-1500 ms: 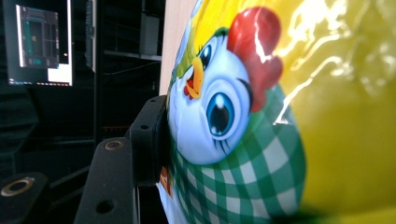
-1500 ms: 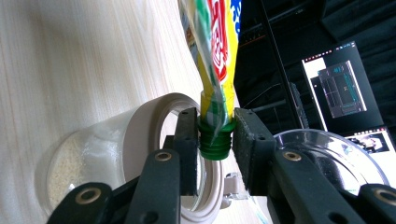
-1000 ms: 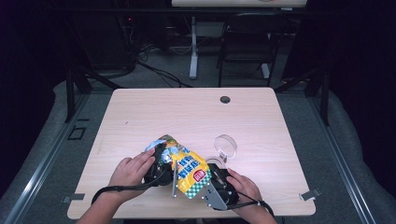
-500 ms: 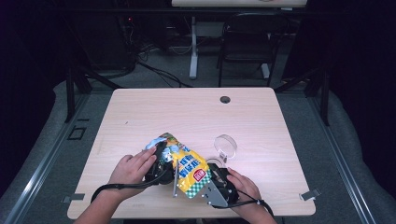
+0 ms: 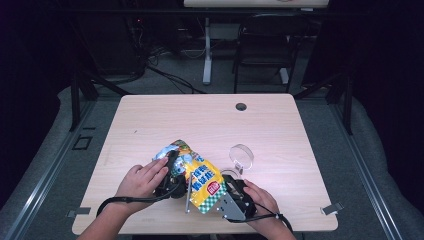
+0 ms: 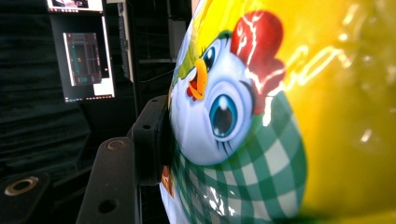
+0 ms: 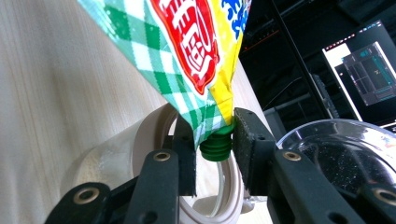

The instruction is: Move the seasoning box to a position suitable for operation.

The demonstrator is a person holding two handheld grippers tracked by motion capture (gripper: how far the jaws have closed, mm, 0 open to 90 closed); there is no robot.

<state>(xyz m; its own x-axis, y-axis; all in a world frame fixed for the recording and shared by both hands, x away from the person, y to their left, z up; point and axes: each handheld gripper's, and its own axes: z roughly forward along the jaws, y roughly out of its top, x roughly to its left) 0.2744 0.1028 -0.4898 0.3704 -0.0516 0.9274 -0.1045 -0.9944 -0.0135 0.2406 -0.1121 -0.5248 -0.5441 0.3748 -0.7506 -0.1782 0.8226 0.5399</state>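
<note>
One snack bag. Two grippers, the left gripper and the right gripper. One clear lid. One table.

Two black hand-held grippers, bare forearms

The left gripper trails a black cable at lower left of the frame; the right gripper carries a grey plate; its black jaws show brass-coloured screws and padded faces.
</note>
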